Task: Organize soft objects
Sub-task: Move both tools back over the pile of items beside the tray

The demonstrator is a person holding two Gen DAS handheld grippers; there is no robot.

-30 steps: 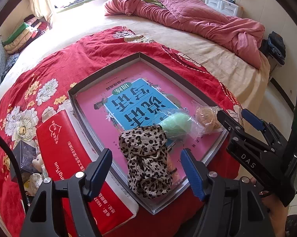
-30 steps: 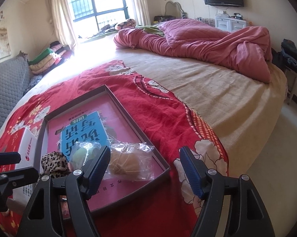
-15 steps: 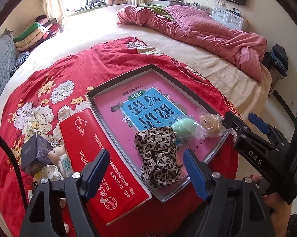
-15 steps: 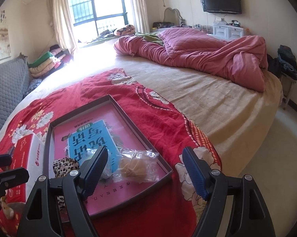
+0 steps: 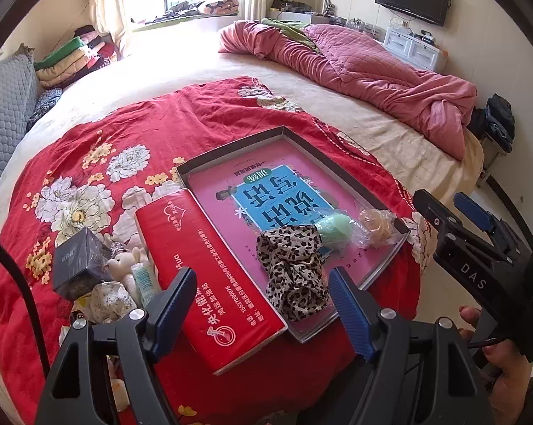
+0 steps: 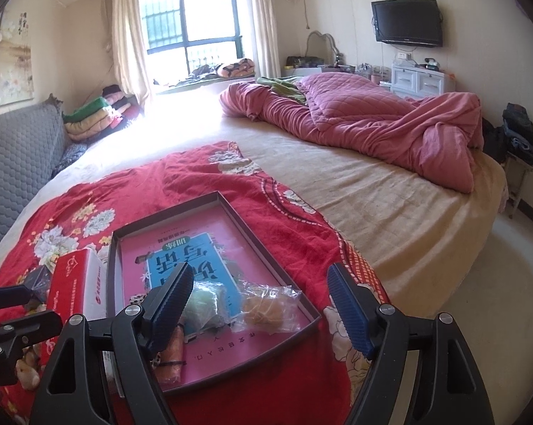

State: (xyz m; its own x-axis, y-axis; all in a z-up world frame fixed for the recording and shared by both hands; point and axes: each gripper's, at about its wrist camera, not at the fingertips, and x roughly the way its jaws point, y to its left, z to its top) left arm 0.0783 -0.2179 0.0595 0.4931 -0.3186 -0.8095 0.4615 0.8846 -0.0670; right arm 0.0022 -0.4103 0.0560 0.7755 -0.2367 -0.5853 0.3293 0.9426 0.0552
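Observation:
A shallow dark-rimmed tray (image 5: 231, 148) with a pink and blue book cover as its floor lies on the red floral blanket (image 5: 132, 134). In its near end lie a leopard-print cloth (image 5: 293, 269), a green soft item in clear wrap (image 5: 333, 226) and a tan item in a clear bag (image 5: 376, 225). My left gripper (image 5: 263, 311) hangs open above the near rim, nothing between its blue pads. My right gripper (image 6: 259, 304) is open and empty too, above the green item (image 6: 206, 308) and the tan bag (image 6: 266, 310). An orange item (image 6: 171, 354) lies partly hidden behind its left finger.
A long red box (image 5: 202, 269) lies against the tray's left side. Left of it sit a dark small box (image 5: 77, 262), a plush toy (image 5: 123, 265) and a tube. A crumpled pink quilt (image 5: 372, 67) fills the far right of the bed. The bed's edge drops off right of the tray.
Both grippers have risen and drawn back from the tray, so more of the bed shows. Their jaws stand slightly wider. The items in the tray have not moved.

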